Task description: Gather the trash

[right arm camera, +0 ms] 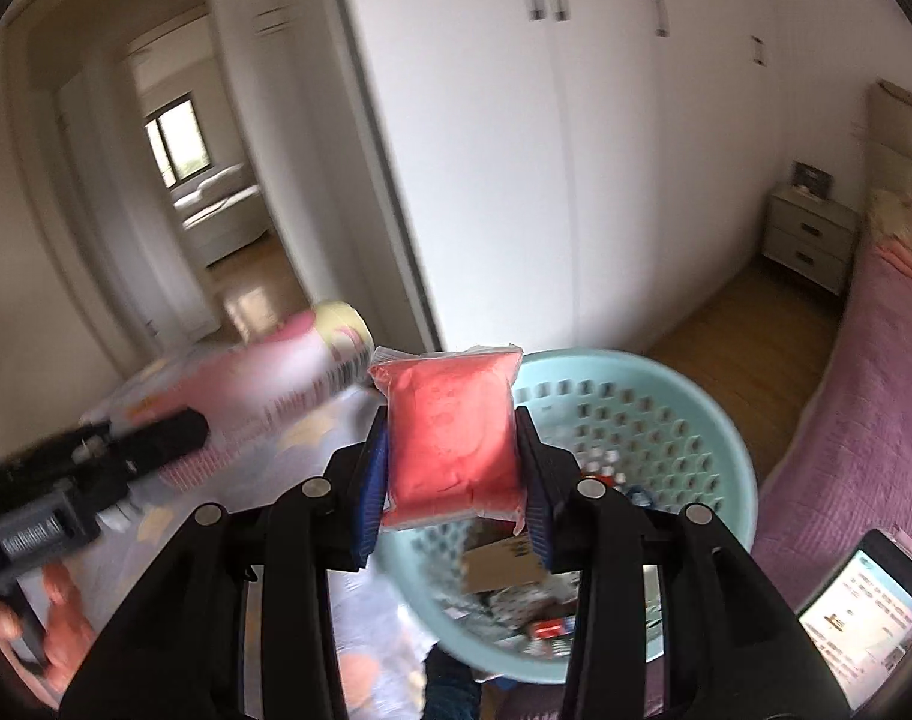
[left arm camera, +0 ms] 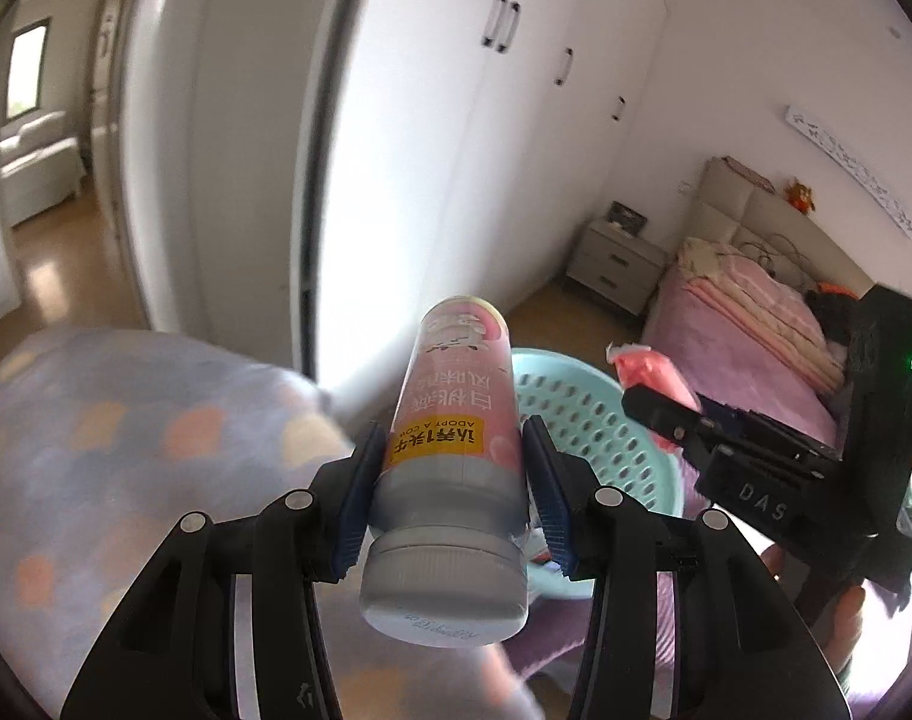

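Note:
My left gripper (left arm camera: 450, 462) is shut on a pink drink bottle (left arm camera: 456, 414) with a grey cap, held in the air left of a light blue perforated basket (left arm camera: 582, 420). The bottle also shows blurred in the right wrist view (right arm camera: 300, 360). My right gripper (right arm camera: 453, 462) is shut on a red sealed packet (right arm camera: 453, 438), held over the near rim of the basket (right arm camera: 696, 420), which holds several pieces of trash. The right gripper and its packet (left arm camera: 648, 372) show at the right of the left wrist view.
A patterned blue-grey cloth surface (left arm camera: 126, 450) lies to the left. A bed with a pink cover (left arm camera: 744, 324) is to the right, a nightstand (left arm camera: 618, 264) beyond it. White wardrobe doors (right arm camera: 576, 150) stand behind. A lit phone (right arm camera: 864, 612) lies on the bed.

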The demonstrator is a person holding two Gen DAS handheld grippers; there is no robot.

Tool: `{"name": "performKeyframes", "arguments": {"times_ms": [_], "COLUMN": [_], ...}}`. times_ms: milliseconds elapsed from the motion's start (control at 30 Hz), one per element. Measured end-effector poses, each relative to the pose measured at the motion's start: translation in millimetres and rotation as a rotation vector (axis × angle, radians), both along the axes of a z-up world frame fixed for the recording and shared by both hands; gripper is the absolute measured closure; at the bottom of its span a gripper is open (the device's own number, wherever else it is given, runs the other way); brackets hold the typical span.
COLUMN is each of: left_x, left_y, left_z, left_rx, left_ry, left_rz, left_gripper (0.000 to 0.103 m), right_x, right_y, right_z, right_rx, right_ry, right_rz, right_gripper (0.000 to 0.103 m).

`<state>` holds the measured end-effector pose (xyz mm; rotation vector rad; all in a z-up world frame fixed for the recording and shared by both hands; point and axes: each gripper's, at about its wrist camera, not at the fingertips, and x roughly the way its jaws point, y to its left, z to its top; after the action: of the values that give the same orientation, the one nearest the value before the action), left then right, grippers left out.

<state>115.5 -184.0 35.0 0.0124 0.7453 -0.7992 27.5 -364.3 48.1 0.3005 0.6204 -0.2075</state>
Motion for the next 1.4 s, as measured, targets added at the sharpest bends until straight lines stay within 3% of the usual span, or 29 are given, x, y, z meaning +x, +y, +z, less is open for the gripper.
{"name": "performKeyframes", "arguments": {"times_ms": [233, 367, 567, 667, 933, 1033, 1200, 1300, 1400], "left_x": [9, 17, 22, 21, 9, -4, -29, -46, -66], "left_y": [-57, -83, -101, -92, -54, -36, 3, 27, 55], "left_z": [-24, -36, -43, -41, -19, -7, 14, 21, 18], "left_rx": [0.031, 0.039, 0.048, 0.039, -0.019, -0.038, -0.066, -0.065, -0.018], "left_ry": [0.049, 0.072, 0.070, 0.057, 0.016, -0.033, -0.131, -0.200, -0.302], "left_rz": [-0.051, -0.066, -0.077, -0.064, -0.034, -0.019, 0.045, 0.106, 0.221], "left_gripper": [0.058, 0.058, 0.053, 0.048, 0.048, 0.041, 0.034, 0.024, 0.022], "right_x": [1, 1, 7, 7, -11, -17, -26, -34, -43], "right_y": [-58, -70, -83, -84, -73, -58, -30, -7, 17], "right_z": [-18, -28, -46, -49, -39, -29, -14, -6, -1], "right_rx": [0.091, 0.036, 0.095, 0.087, 0.092, 0.064, 0.032, 0.001, -0.039], "right_ry": [0.058, 0.094, 0.128, 0.125, 0.099, 0.089, 0.050, 0.014, -0.037], "right_rz": [-0.136, -0.234, -0.241, -0.254, -0.243, -0.223, -0.170, -0.137, -0.116], "right_gripper": [0.067, 0.067, 0.062, 0.043, 0.043, 0.043, 0.043, 0.043, 0.040]}}
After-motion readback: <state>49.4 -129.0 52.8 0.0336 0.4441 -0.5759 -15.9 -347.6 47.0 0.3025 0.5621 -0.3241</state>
